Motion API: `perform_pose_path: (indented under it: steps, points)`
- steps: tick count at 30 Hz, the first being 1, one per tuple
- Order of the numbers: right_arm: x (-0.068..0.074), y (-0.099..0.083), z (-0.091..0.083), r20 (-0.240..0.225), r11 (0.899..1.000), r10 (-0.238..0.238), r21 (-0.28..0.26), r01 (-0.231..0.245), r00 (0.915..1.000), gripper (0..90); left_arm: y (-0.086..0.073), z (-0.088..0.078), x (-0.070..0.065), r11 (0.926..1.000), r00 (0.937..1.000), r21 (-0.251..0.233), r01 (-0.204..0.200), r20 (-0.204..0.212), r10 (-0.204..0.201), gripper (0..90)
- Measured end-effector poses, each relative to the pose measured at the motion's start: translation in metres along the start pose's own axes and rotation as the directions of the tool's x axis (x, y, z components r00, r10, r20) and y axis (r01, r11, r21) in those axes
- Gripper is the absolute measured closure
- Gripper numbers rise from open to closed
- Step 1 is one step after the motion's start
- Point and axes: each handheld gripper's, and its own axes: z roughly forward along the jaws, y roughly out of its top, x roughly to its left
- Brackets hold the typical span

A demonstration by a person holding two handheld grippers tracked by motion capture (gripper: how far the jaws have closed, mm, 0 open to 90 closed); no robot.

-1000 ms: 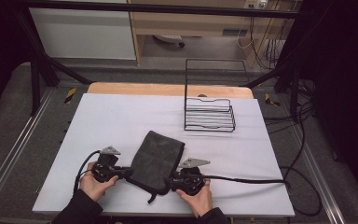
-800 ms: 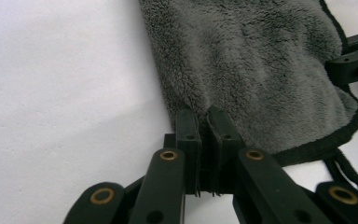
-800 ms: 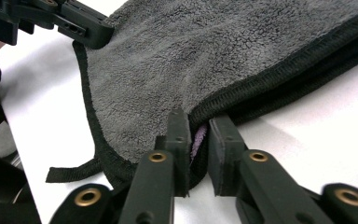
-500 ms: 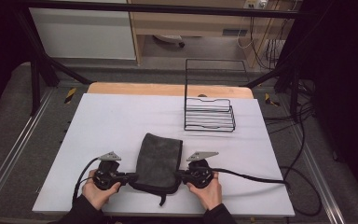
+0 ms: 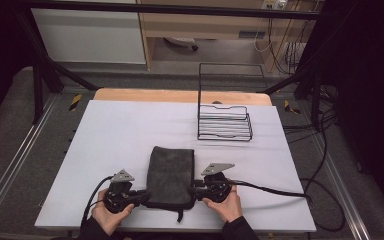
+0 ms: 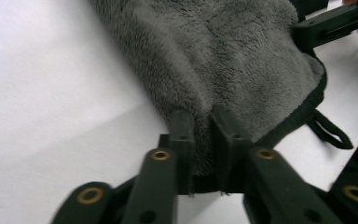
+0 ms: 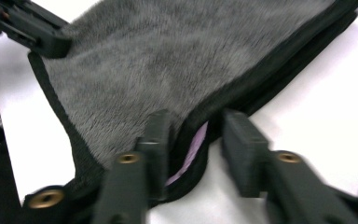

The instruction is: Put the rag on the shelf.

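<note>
While its two black jaws stand a little apart with the towel's (image 6: 223,65) dark hem between them, the left gripper (image 6: 204,135) sits at the towel's near left corner; the jaws have just been opening, and whether the pads still press the cloth cannot be told. At the near right corner the right gripper (image 7: 198,140) has also just been opening: one jaw lies against the folded edge, where a sliver of pale lilac shows, and the other stands clear of it on the bare table, so the cloth is loose. From above, the grey towel lies folded into an upright rectangle near the front edge of the white table (image 5: 120,135), flat, with a small loop hanging at its near hem. One hand holds each gripper from below. Farther back and to the right, well apart, stands a black wire rack (image 5: 225,122).
</note>
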Motion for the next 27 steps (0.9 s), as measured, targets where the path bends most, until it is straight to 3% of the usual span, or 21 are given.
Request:
perform_pose_path:
  steps: [1,5,7,8,10,11,15,18,22,27]
  points:
    - [-0.003,0.002,-0.004,0.007,1.0,-0.001,-0.021,0.001,1.0,41.5,0.001,-0.001,0.001,0.9998,0.9998,-0.003,-0.018,-0.004,0.018,65.6]
    - [-0.009,0.003,-0.011,0.02,0.999,0.001,-0.055,0.0,0.9998,33.3,0.008,-0.008,0.01,0.998,0.9981,-0.028,-0.056,-0.027,0.056,55.5]
    - [-0.015,0.005,-0.018,0.031,0.997,0.004,-0.077,-0.002,0.9995,22.0,0.013,-0.01,0.017,0.997,0.9975,-0.042,-0.065,-0.03,0.064,46.1]
    - [-0.015,0.005,-0.018,0.031,0.997,0.004,-0.077,-0.002,0.9995,22.0,0.016,-0.011,0.021,0.9963,0.9968,-0.046,-0.073,-0.036,0.071,46.1]
    - [-0.022,0.005,-0.023,0.033,0.996,0.007,-0.093,-0.004,0.9994,14.2,0.022,-0.012,0.026,0.9951,0.995,-0.044,-0.089,-0.049,0.087,36.8]
    - [-0.022,0.005,-0.023,0.033,0.996,0.007,-0.093,-0.004,0.9994,14.2,0.024,-0.012,0.028,0.9951,0.9949,-0.042,-0.09,-0.05,0.088,36.8]
    - [-0.03,0.002,-0.026,0.039,0.996,0.017,-0.094,-0.013,0.9991,9.3,0.034,-0.007,0.036,0.9961,0.996,-0.023,-0.085,-0.031,0.084,22.0]
    - [-0.034,-0.002,-0.026,0.046,0.995,0.035,-0.091,-0.03,0.9983,6.8,0.042,-0.003,0.041,0.9957,0.9952,-0.026,-0.089,-0.043,0.088,14.4]
    - [-0.035,-0.004,-0.026,0.067,0.997,0.032,-0.066,-0.028,0.9972,4.3,0.053,0.0,0.041,0.9935,0.9922,-0.042,-0.106,-0.07,0.103,8.4]
    - [-0.034,-0.006,-0.025,0.076,0.998,0.029,-0.055,-0.025,0.9967,3.4,0.068,0.004,0.043,0.9904,0.988,-0.064,-0.123,-0.102,0.116,8.1]
